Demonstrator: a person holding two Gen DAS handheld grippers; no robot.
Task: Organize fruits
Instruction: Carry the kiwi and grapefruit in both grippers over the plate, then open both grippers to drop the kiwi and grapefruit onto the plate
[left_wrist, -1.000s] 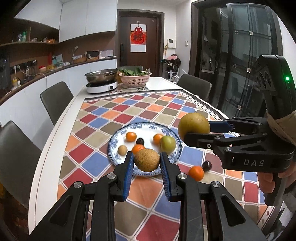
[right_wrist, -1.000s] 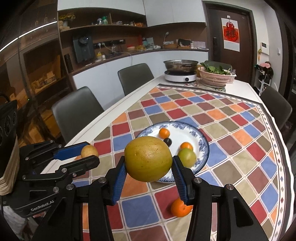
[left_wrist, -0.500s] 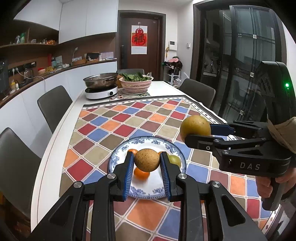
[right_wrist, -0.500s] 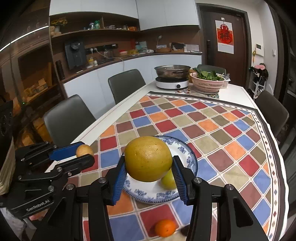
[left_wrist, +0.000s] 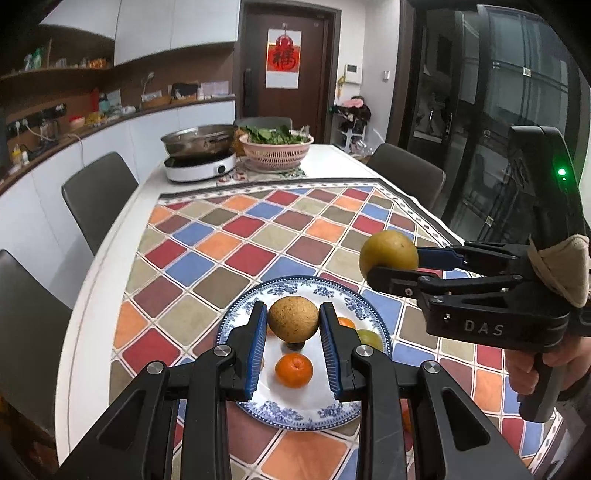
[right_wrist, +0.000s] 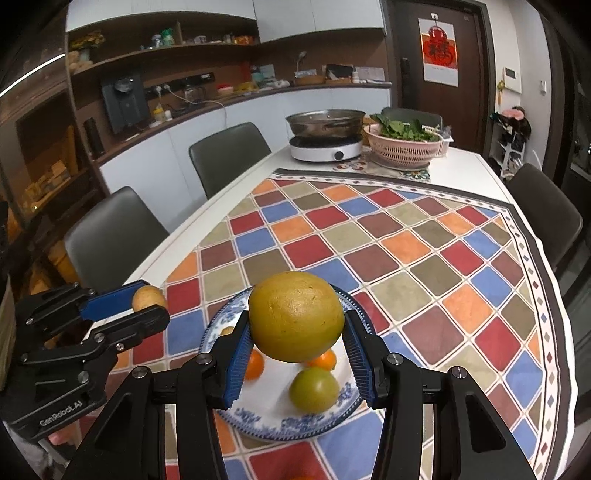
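My left gripper (left_wrist: 293, 323) is shut on a small brown round fruit (left_wrist: 293, 319) and holds it above the blue-patterned plate (left_wrist: 258, 406). My right gripper (right_wrist: 297, 332) is shut on a large yellow-green citrus (right_wrist: 296, 315), also above the plate (right_wrist: 288, 424). On the plate lie an orange tangerine (left_wrist: 294, 370), a green fruit (right_wrist: 314, 389) and more small oranges (right_wrist: 255, 363). Each gripper shows in the other's view: the right one (left_wrist: 391, 264) with its citrus (left_wrist: 388, 254), the left one (right_wrist: 147, 308) with its brown fruit (right_wrist: 147, 298).
The plate sits on a checkered cloth (left_wrist: 258, 236) on a white table (left_wrist: 110, 258). At the far end stand a hot-pot cooker (left_wrist: 199, 162) and a pink basket of greens (left_wrist: 275, 149). Grey chairs (left_wrist: 98, 199) line both sides. An orange fruit lies on the cloth near the plate (left_wrist: 406, 421).
Both grippers have risen and drawn back with their fruits, so the plate now appears lower and nearer in both views. Both stay shut on their fruits.
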